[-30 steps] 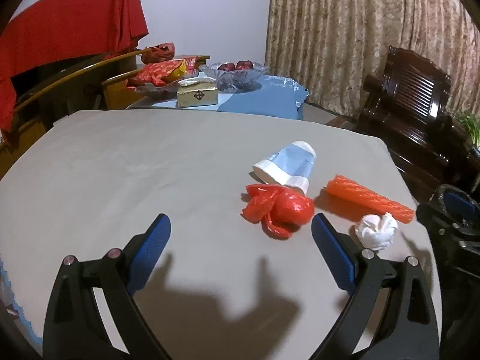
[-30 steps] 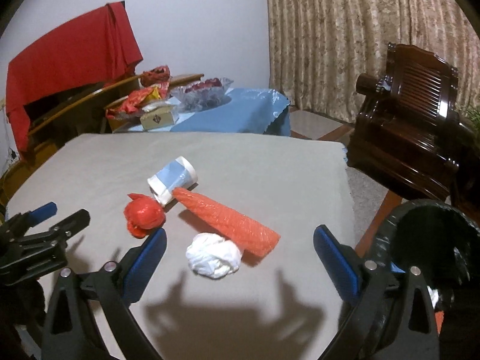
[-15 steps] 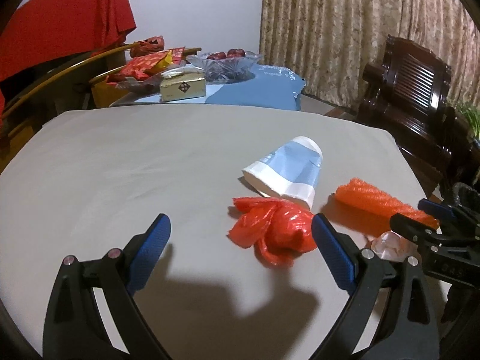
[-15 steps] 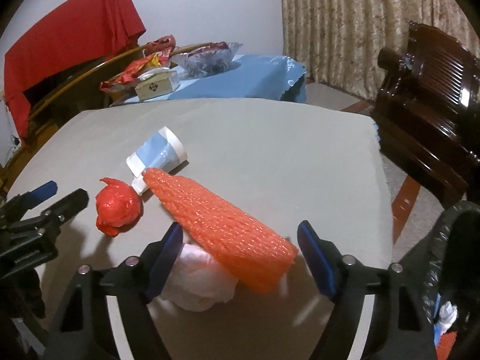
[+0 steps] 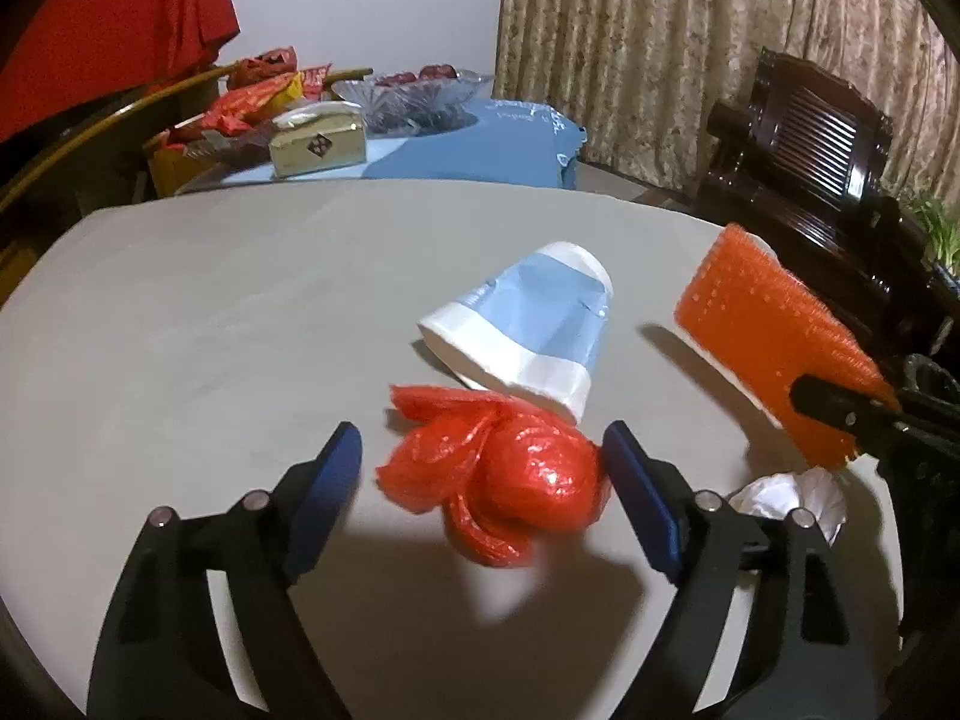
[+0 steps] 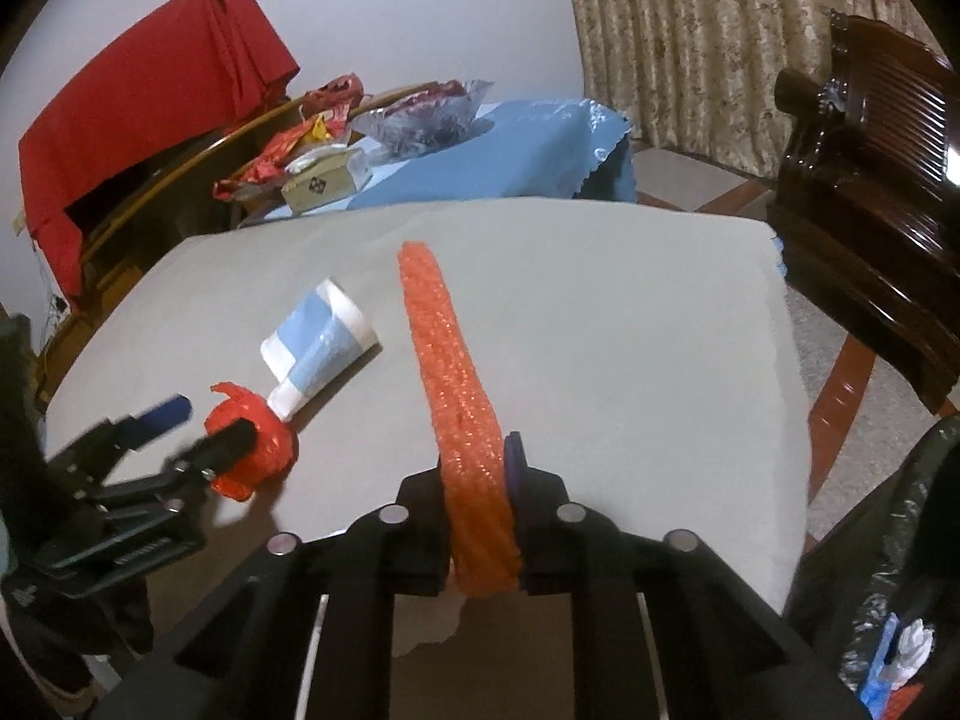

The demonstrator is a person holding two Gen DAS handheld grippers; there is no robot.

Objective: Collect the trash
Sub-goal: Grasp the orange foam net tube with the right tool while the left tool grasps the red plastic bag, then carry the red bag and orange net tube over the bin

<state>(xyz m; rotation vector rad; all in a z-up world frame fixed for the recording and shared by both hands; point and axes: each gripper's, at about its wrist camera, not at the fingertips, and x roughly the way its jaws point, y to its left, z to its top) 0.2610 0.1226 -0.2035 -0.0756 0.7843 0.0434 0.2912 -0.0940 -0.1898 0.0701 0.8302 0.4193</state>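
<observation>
Orange foam netting (image 6: 456, 384) was clamped between the pads of the right gripper (image 6: 480, 480), whose jaws had just been closing on it, its far length stretching out over bare grey table cover (image 6: 630, 330) toward the far edge. The left gripper (image 5: 480, 480) had its jaws apart but closing, straddling the crumpled red plastic bag (image 5: 504, 474) without clearly pressing it. A flattened blue-and-white paper cup (image 5: 528, 324) lay just beyond the bag, a white wad (image 5: 792, 495) sat near the right edge, and broad open cloth lay to the left.
</observation>
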